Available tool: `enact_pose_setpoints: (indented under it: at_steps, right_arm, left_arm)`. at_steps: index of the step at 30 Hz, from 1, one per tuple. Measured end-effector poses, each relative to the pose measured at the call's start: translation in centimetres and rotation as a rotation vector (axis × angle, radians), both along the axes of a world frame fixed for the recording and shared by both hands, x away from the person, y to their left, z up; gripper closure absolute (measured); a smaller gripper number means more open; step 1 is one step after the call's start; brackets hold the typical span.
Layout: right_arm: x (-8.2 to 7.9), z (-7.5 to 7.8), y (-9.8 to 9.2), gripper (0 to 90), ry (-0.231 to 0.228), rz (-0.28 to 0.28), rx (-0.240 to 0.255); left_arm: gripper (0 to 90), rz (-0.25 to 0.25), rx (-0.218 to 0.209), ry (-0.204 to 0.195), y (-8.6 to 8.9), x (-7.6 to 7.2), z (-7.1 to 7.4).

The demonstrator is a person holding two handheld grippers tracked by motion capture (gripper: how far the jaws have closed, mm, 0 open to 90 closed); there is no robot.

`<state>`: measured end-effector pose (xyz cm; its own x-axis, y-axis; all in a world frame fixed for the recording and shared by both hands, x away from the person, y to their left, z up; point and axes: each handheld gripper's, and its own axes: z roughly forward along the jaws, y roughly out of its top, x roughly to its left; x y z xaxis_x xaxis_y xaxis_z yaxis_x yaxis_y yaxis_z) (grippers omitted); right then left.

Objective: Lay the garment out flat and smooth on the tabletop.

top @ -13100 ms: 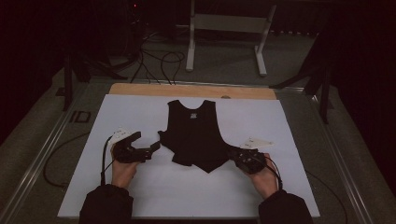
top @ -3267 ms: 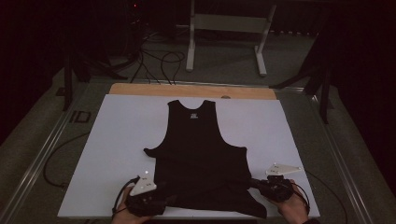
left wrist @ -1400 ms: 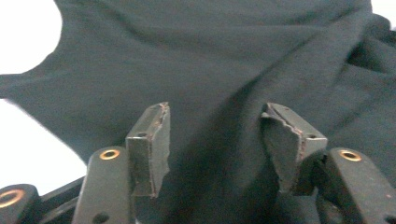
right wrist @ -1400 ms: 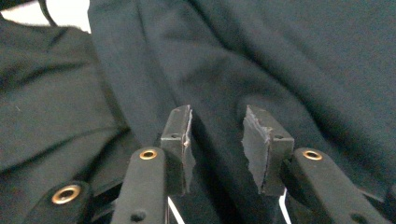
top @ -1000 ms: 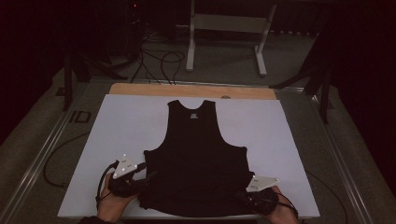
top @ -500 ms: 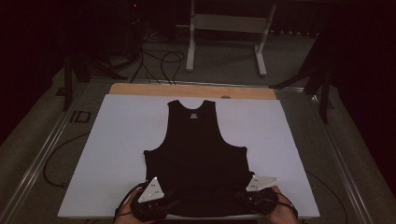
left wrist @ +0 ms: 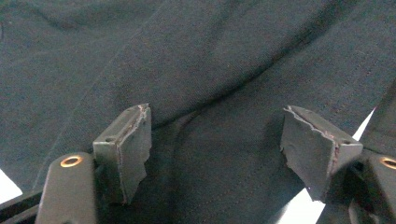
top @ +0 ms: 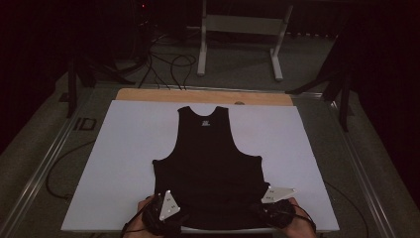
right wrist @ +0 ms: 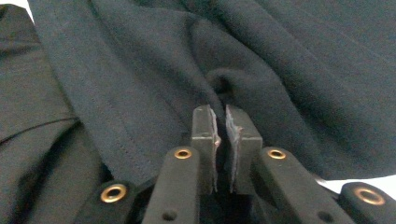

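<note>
Left gripper (top: 166, 218): spread wide at the black vest's (top: 210, 168) near hem.
Right gripper (top: 272, 213): pinching the hem.
Table (top: 119, 148): white, dark room.

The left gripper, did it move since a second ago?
Yes. The left gripper slid toward the right along the table's near edge, to the black vest's bottom hem.

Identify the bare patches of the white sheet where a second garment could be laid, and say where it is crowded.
Bare white sheet flanks the black tank top left and right. The near edge is crowded: left gripper and right gripper sit at the hem.
</note>
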<state>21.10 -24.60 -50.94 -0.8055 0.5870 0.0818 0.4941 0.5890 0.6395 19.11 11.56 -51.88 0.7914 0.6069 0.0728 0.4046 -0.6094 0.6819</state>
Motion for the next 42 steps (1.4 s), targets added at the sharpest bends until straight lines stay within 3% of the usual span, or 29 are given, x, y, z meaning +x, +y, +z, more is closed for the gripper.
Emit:
enact_pose_setpoints:
  at_steps: [7,10,11,18,23,30,31,34,35,40,42]
  right_arm:
    - [0.0,-0.1,0.0,78.4,0.012,0.006,0.010]
    - [0.1,-0.1,0.0,80.5,0.012,0.006,0.009]
    - [0.1,-0.1,0.0,81.3,0.012,0.005,0.008]
    - [0.0,0.0,0.0,86.2,0.013,0.012,0.002]
    - [-0.2,0.1,-0.1,86.4,0.028,0.040,0.010]
    - [-1.3,0.9,-0.5,86.5,0.042,0.100,0.030]
    - [-1.8,1.2,-0.8,86.5,0.049,0.141,0.042]
    - [-2.7,1.4,-1.1,86.5,0.060,0.190,0.057]
    - [-2.9,1.5,-1.2,86.5,0.062,0.209,0.061]
    - [-3.7,1.9,-2.2,86.1,0.084,0.264,0.092]
    - [-3.9,2.0,-2.4,84.1,0.088,0.289,0.089]
  left_arm:
    - [31.3,0.020,-0.009,0.007,0.1,0.1,0.0]
    - [42.7,0.038,0.005,-0.005,0.3,0.2,0.2]
    - [50.8,0.042,0.017,-0.015,0.3,0.2,0.2]
    - [76.1,0.051,0.024,0.001,0.6,0.4,0.4]
    - [83.6,0.023,-0.030,0.099,1.4,0.7,0.8]
    - [83.7,-0.022,-0.102,0.137,2.5,-0.7,1.7]
    - [83.7,-0.028,-0.141,0.149,3.1,-1.3,2.0]
    - [84.9,-0.040,-0.188,0.161,3.7,-1.7,2.2]
    - [84.7,-0.063,-0.253,0.188,4.4,-2.0,2.5]
    - [84.4,-0.088,-0.283,0.215,5.2,-2.6,2.6]
    - [81.5,-0.111,-0.314,0.229,5.4,-2.6,2.6]
